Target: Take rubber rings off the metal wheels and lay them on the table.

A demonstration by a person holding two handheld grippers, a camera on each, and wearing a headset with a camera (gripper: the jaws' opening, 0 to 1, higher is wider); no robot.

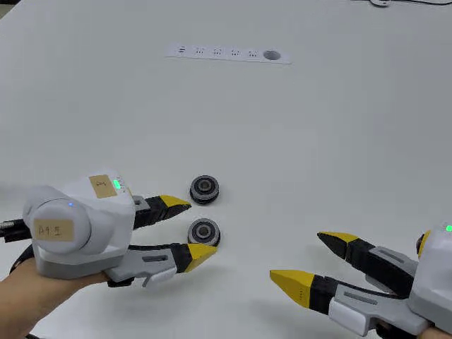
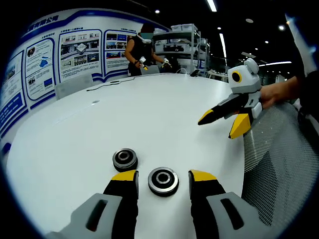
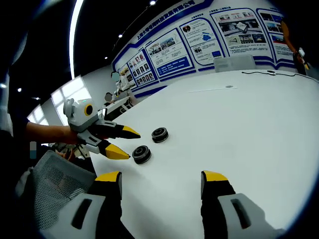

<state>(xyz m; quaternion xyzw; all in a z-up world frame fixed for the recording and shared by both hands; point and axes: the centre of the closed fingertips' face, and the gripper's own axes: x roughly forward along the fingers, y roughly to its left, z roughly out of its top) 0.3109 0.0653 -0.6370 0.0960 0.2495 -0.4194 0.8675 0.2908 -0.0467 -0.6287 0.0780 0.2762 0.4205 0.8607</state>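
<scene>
Your left gripper (image 1: 202,227) has its jaws apart, with a yellow tip on either side of the near wheel (image 1: 204,232) and a gap on both sides (clearest in the left gripper view). That wheel lies flat on the white table (image 1: 318,141). It has a black rubber ring around a silvery metal hub with a dark centre hole. The far wheel (image 1: 205,188) looks the same and lies just beyond it. Your right gripper (image 1: 295,256) hovers well apart from both, its jaws spread wide and holding nothing.

White table (image 1: 339,141), blue-poster wall (image 3: 199,42)
</scene>
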